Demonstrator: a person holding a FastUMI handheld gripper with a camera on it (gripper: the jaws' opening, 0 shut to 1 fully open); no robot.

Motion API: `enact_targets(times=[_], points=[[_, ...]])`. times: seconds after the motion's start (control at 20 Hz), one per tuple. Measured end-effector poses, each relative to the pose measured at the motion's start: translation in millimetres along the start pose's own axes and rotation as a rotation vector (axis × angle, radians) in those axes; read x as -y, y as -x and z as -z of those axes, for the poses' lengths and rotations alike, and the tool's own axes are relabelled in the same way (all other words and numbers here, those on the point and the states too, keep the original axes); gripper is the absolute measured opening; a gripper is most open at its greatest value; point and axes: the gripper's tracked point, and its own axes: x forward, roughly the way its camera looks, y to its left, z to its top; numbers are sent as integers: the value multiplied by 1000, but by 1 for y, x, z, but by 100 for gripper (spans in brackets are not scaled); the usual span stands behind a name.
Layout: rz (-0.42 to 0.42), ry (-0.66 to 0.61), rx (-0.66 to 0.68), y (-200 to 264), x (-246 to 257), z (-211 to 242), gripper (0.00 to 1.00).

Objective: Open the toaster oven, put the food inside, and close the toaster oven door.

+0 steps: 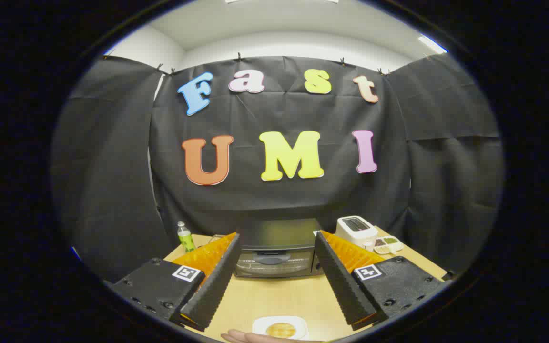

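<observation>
the fingers point(277, 286) are spread wide, holding nothing. the closed toaster oven point(277, 250) sits beyond them on the counter point(279, 297); the food point(280, 329) on a white plate point(260, 324) lies nearer, between them.

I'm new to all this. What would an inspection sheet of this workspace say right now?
Surface: wooden table, bare between the fingers.
Job's things: oven beyond the fingers, door closed; food on a plate near the tool, a hand beside it.
Clutter: bottle, toaster, small tray.
Tool: open, holding nothing.
Cables: nothing seen.
Surroundings: black cloth walls.
</observation>
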Motion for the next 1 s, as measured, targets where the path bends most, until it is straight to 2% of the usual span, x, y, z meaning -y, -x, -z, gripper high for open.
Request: enact_targets(times=[0.4, 0.6, 1.0], points=[[9, 38, 101, 9, -4, -19, 100], [-5, 16, 83, 10, -11, -18, 100], [51, 40, 83, -11, -3, -11, 100]])
